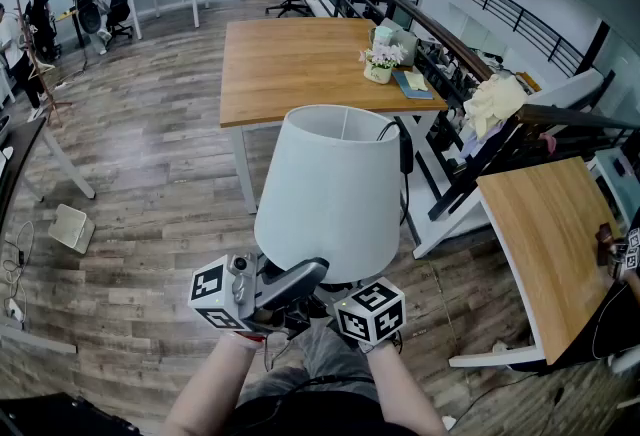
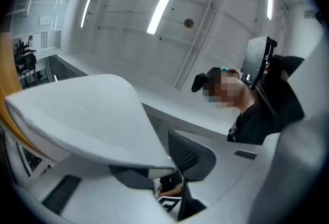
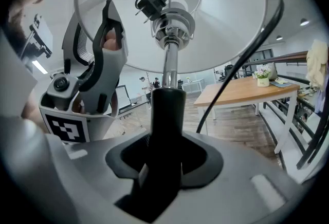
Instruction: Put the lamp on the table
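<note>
One gripper bears the load: the right gripper (image 3: 165, 159) is clamped on the black stem (image 3: 167, 110) of the lamp (image 1: 335, 189), which is held above the floor, with the table (image 1: 290, 74) at twelve o'clock. The left gripper (image 1: 300, 279) is closed on nothing beside it. Top-heaviness is likely, so the thin shade (image 3: 216, 22) is best left ungripped.

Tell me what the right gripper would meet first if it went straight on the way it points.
Probably the chrome socket: the right gripper is shut on the black stem, which leads straight to it inside the lampshade.
</note>
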Demonstrator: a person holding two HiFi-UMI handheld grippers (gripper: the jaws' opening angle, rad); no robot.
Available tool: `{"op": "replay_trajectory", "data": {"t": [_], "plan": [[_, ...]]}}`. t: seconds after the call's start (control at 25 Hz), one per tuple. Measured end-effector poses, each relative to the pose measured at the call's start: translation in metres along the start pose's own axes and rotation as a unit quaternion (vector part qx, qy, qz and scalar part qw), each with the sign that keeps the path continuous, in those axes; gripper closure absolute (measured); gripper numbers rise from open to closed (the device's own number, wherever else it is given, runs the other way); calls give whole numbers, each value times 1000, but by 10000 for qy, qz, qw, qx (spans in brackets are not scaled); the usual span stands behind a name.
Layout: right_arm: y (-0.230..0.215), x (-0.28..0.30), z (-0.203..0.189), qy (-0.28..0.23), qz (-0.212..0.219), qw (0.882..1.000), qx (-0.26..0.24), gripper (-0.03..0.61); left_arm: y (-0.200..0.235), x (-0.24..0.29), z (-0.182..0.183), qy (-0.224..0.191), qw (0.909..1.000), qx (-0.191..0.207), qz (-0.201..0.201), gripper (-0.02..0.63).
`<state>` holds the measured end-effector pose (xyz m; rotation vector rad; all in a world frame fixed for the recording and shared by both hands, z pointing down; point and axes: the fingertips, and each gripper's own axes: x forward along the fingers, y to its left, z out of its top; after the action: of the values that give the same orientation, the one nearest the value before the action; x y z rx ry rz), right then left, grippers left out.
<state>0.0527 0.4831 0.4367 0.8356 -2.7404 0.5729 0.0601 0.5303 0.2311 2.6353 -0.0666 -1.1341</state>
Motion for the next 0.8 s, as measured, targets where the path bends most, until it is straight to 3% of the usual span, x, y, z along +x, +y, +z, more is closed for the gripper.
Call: {"op": "replay_trajectory", "data": {"t": [0.16, 0.8], "plan": [[-24, 11, 1, 63, -4, 10000, -62, 414, 30, -4, -2, -13, 9997, -191, 172, 561], [-132, 92, 39, 372, 379, 9985, 99, 413, 185, 0, 24, -184, 9971, -167, 719, 563]]}}
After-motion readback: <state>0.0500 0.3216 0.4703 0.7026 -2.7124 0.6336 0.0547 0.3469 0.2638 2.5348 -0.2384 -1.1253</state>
